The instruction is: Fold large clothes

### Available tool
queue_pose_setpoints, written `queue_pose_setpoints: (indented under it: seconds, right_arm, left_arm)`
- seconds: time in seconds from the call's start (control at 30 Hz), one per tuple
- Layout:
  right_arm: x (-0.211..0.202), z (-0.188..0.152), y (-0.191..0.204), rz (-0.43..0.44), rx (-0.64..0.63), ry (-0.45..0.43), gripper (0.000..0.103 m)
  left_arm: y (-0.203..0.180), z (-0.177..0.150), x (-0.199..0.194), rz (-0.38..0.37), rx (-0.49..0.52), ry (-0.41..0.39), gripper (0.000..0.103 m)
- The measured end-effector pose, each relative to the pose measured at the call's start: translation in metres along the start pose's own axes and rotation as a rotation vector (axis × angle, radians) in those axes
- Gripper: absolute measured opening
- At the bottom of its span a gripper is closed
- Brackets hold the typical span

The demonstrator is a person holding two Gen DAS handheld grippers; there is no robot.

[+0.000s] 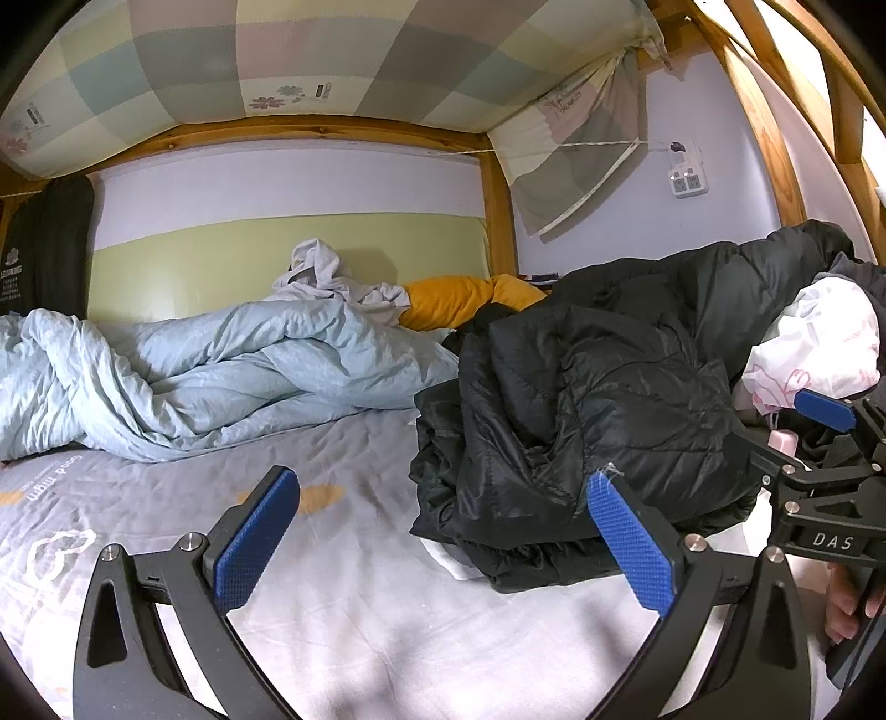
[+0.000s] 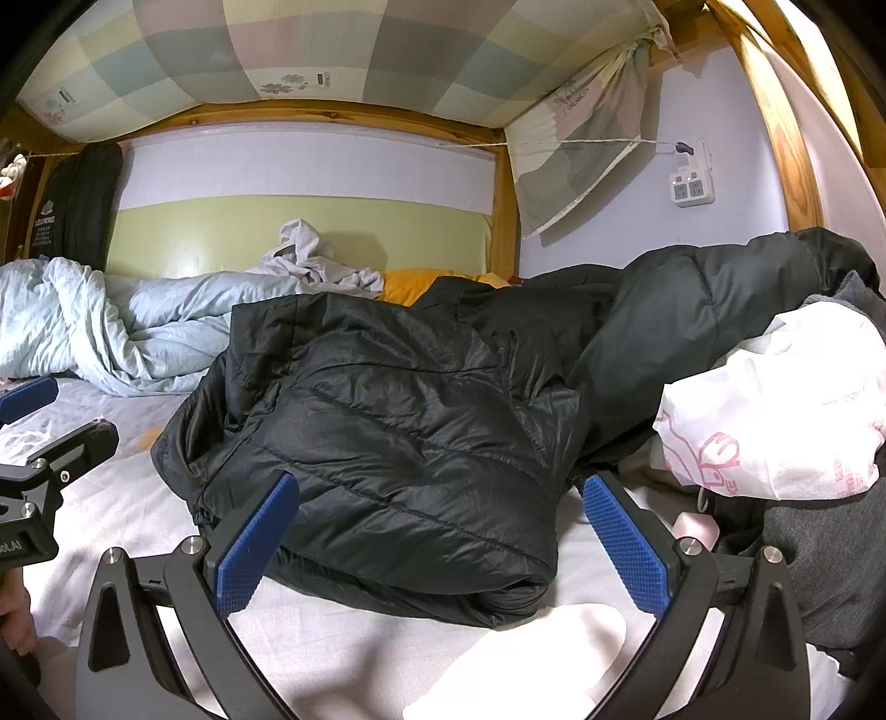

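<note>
While you hold both grippers low over the bed sheet [image 1: 354, 598], the biggest thing around you is the wooden bunk frame [image 1: 498, 221] with a checked cloth [image 1: 277, 50] stretched overhead. One pale blue duvet [image 1: 183, 382] lies crumpled along the far left of the mattress, well apart from your work. One black puffer jacket [image 2: 398, 443] sits bunched in the middle of the bed, partly doubled over itself, its far end running up toward the right wall. In the right wrist view its near hem lies between your right gripper's [image 2: 440, 545] two blue pads, which stand wide apart; you have hold of nothing there, and I cannot tell whether the pads touch the fabric.

Your left gripper [image 1: 443, 545] is spread just as wide and empty, over bare sheet, with its right pad just beside the jacket's left edge.

Crowding the jacket on the right is one white plastic bag [image 2: 775, 404] with pink print, resting against dark grey cloth [image 2: 819, 565]; it lies just beside the jacket's sleeve side. One small pink object [image 2: 695, 526] peeks out below the bag, too hidden to name. Behind the jacket you see one orange pillow [image 1: 459, 302] and one heap of pale grey clothing [image 1: 332, 277] atop the duvet. One dark garment [image 1: 47, 243] hangs at the far left. One white power strip [image 2: 689, 188] is fixed to the right wall.
</note>
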State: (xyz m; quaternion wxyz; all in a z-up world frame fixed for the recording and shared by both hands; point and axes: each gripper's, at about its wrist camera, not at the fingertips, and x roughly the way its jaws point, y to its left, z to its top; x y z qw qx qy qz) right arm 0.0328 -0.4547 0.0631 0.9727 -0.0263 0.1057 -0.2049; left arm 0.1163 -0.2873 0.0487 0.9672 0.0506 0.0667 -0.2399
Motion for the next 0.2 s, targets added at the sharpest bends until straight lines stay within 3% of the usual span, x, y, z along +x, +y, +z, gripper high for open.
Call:
queue_pose_setpoints:
  seconds: [0.2]
  right_arm:
    - [0.0017, -0.001, -0.001, 0.001, 0.0, 0.0, 0.103]
  left_arm:
    - [-0.0005, 0.0003, 0.0011, 0.001, -0.001, 0.001, 0.103]
